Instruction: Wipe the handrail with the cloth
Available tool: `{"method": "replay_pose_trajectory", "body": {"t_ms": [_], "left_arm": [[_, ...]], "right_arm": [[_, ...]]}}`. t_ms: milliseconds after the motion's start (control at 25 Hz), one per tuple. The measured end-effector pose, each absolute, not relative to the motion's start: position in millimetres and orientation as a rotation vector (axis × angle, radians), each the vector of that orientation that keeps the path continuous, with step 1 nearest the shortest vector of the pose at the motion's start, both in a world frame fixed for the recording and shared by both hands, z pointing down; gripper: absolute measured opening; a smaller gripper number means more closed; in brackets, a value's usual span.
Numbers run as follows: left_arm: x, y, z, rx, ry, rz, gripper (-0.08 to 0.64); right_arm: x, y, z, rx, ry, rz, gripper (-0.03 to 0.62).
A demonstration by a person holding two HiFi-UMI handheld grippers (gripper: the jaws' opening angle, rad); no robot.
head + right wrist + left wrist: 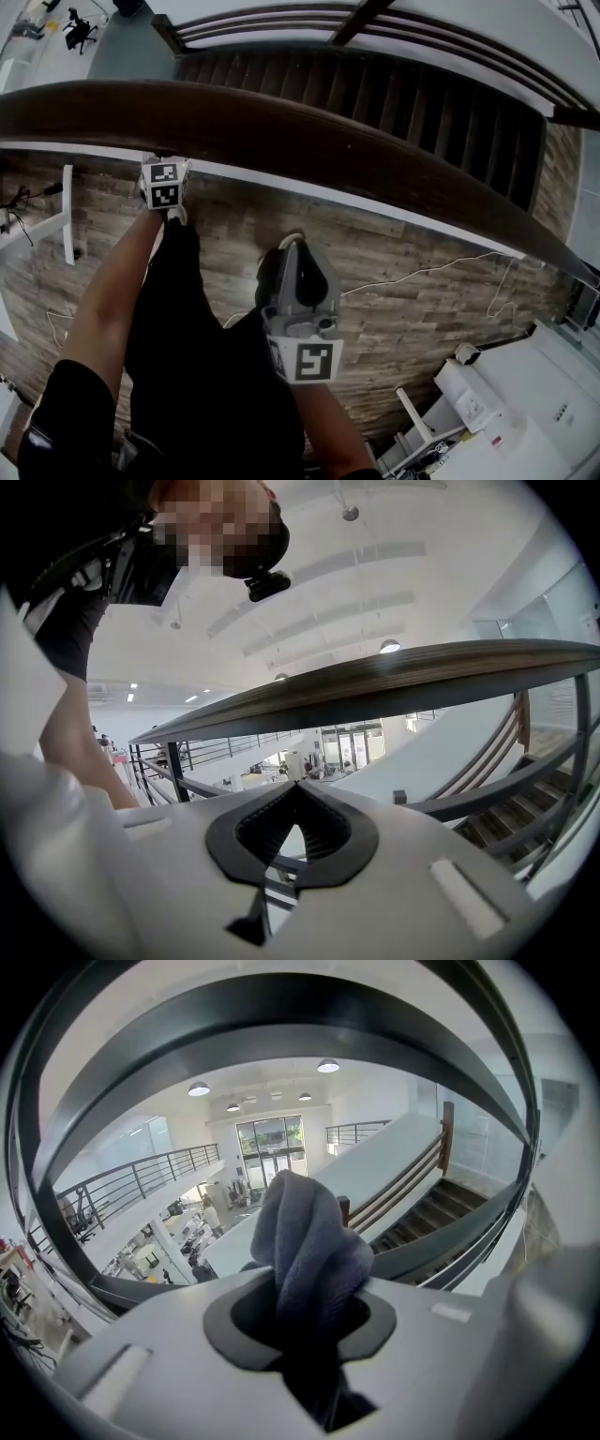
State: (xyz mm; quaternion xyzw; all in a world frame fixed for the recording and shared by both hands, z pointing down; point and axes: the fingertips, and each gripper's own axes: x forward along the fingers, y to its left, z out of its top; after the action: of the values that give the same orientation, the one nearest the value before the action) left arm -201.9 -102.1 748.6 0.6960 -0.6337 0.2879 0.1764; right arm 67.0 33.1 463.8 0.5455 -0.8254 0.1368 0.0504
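Observation:
A dark wooden handrail (281, 131) runs across the head view from the left edge down to the right. My left gripper's marker cube (161, 183) sits just under the rail's near edge; its jaws and the cloth are hidden behind the rail there. In the left gripper view the left gripper (311, 1290) is shut on a bunched grey cloth (307, 1241) that sticks up out of the jaws. My right gripper (292, 242) hangs lower, apart from the rail. In the right gripper view the right gripper (298, 789) has its tips touching and holds nothing, with the handrail (394, 679) overhead.
Dark stairs (394, 103) descend beyond the rail. Far below lies a wood-plank floor (422, 281) with a white cable (441, 264). White equipment (525, 403) stands at the lower right and a white stand (56, 225) at the left. Metal railing bars (525, 785) run under the rail.

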Motion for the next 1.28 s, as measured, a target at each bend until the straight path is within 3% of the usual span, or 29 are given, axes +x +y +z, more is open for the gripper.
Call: {"method": "replay_pose_trajectory", "body": {"t_ms": [1280], "left_arm": [[-17, -92, 750, 2.102, -1.661, 0.886, 0.077]], "right_arm": [[237, 38, 485, 1.823, -2.434, 0.443, 0.002]]}}
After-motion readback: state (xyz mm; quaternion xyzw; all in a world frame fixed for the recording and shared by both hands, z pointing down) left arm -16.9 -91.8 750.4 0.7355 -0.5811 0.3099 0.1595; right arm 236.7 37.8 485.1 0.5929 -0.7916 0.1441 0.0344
